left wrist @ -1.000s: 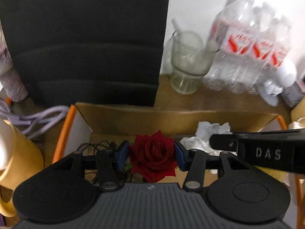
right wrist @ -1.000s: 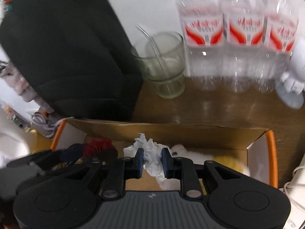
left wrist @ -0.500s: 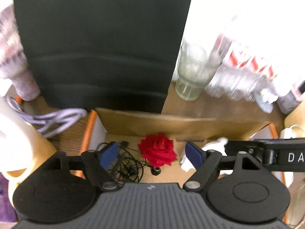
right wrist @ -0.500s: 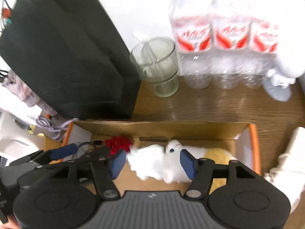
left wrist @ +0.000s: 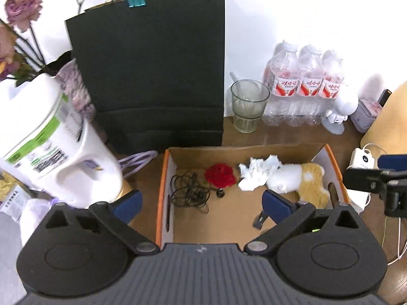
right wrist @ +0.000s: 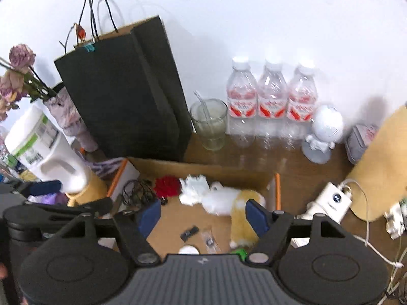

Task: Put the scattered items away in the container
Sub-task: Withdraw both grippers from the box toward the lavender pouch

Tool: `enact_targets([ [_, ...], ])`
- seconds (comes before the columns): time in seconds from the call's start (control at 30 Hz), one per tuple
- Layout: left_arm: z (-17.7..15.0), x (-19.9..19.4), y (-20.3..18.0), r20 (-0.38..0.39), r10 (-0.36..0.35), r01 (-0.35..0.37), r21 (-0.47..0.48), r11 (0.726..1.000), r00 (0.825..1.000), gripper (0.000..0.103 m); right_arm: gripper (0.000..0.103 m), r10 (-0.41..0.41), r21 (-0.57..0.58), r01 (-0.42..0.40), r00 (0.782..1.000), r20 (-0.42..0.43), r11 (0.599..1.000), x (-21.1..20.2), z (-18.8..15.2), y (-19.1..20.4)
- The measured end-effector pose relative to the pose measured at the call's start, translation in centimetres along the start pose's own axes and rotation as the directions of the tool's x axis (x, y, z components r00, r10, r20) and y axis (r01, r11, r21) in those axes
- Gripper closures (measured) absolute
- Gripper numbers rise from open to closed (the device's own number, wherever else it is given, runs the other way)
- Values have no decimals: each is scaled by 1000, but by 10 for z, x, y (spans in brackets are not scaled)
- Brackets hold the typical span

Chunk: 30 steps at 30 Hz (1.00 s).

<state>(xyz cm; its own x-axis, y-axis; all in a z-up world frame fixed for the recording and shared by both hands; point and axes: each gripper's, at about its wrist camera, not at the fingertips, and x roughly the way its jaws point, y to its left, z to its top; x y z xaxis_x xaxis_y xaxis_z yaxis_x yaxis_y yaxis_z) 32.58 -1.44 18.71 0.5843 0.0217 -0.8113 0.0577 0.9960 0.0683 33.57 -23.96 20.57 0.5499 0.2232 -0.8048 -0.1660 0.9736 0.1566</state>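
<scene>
Left wrist view first: we see our left tongs spread wide and still opening, with nothing between the pads. Below them the cardboard box sits on the wooden tabletop, just in front of the black paper bag. The red rose lies on the box floor near the far wall, beside the tangle of black earphones toward the left wall. We judge the rose is dropped there because the box is the container for the tidy-up. The crumpled tissue touches the white and yellow plush toy toward the right wall. Our right tongs reach in from the right edge of the picture.

Right wrist view next: our right tongs are also opening, wide apart, and grip nothing; the tissue lies loose in the box, against the plush toy and close to the rose. A small black clip and a clear packet rest on the near part of the box floor. We hold both tongs above the box, likely to clear its walls. Bottles, a glass and a white jug stand outside; whether they count as scattered items we cannot tell.
</scene>
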Motion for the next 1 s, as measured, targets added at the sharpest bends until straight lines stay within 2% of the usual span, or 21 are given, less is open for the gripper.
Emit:
enact_targets([
  [0.17, -18, -3, -1, 29, 11, -10, -22, 1000, 1000, 0, 30, -16, -4, 16, 1000, -18, 1000, 14, -25, 2],
  [0.3, -51, -11, -4, 158, 44, -41, -16, 999, 986, 0, 30, -63, -54, 68, 994, 84, 996, 10, -53, 10],
  [0.37, -73, -16, -5, 262, 32, -29, -17, 999, 965, 0, 30, -75, -108, 95, 982, 172, 990, 7, -72, 16],
  [0.43, -98, -19, -7, 371, 40, -39, -10, 999, 928, 0, 30, -87, -141, 124, 966, 245, 982, 4, -92, 21],
  [0.5, -116, -20, -10, 434, 34, -40, 4, 999, 900, 0, 30, -79, -146, 129, 948, 308, 981, 0, -110, 23],
  [0.6, -136, -20, -10, 455, -14, 20, -8, 1000, 891, 0, 30, -52, -116, 101, 928, 369, 988, -2, -131, 19],
  [0.7, -147, -20, -7, 469, -40, 69, -46, 997, 882, 0, 30, -50, -88, 91, 917, 395, 992, -2, -141, 14],
  [0.87, -169, -26, -7, 483, -20, 51, -51, 997, 875, 0, 30, -29, -66, 61, 910, 414, 996, -9, -164, 10],
  [1.0, -220, -42, -6, 507, -16, 58, -68, 996, 862, 0, 29, 9, -54, 17, 889, 457, 998, -27, -216, 11],
])
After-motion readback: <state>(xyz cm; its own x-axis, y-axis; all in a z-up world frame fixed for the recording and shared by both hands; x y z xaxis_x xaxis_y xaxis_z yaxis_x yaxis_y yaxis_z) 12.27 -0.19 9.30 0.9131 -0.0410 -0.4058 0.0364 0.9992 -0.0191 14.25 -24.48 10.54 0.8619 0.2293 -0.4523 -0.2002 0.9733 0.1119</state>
